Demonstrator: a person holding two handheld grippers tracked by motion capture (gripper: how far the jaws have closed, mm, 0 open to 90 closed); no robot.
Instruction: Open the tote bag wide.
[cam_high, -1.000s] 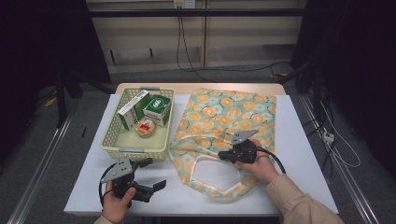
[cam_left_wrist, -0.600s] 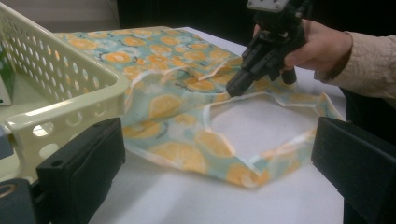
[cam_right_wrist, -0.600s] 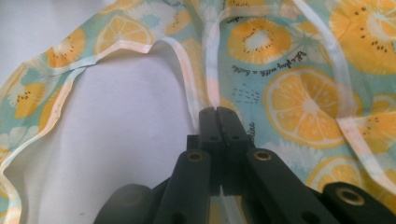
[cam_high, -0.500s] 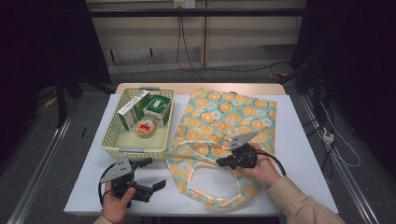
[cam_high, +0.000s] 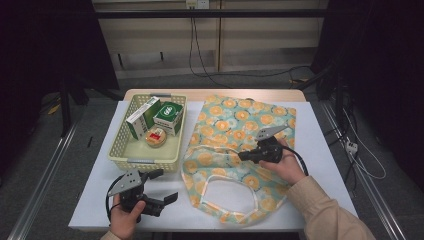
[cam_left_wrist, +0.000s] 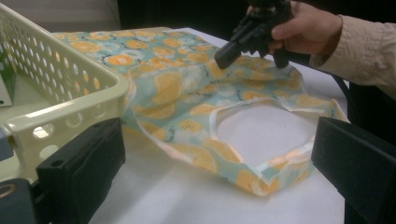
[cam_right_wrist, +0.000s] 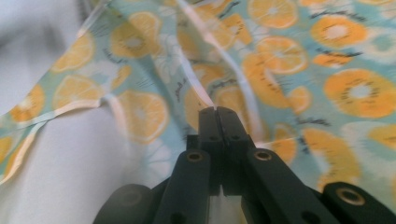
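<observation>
We recorded a white tabletop (cam_high: 320, 140) carrying a flat fabric bag printed with orange slices on pale turquoise (cam_high: 240, 125) and, to its left in the high view, a cream perforated plastic basket (cam_high: 122, 150). The bag lay just beside the basket, its near end bunched and raised, its white-edged opening (cam_high: 232, 192) gaping toward the near edge of the tabletop.

The right tool (cam_high: 243, 156) was held above the bag's middle, its jaws pressed together and clenched on a white-edged fold of the fabric (cam_right_wrist: 205, 100); in the right gripper view we saw this strip of edging run straight into the closed tips, with the printed cloth sloping away on both sides. In the left gripper view the same tool (cam_left_wrist: 224, 55) appeared at the upper right, gripped by a hand in a beige sleeve (cam_left_wrist: 369, 51), with the cloth lifted beneath it.

The left tool (cam_high: 165, 186) rested near the front left corner of the tabletop, apart from the bag, its jaws released and spread wide with nothing between them; through its own view we saw the basket's corner (cam_left_wrist: 93, 93) just beyond one jaw.

Inside the basket we noted a tall green-and-white carton (cam_high: 142, 117), a green box (cam_high: 168, 117) and a small round tin (cam_high: 156, 136).
</observation>
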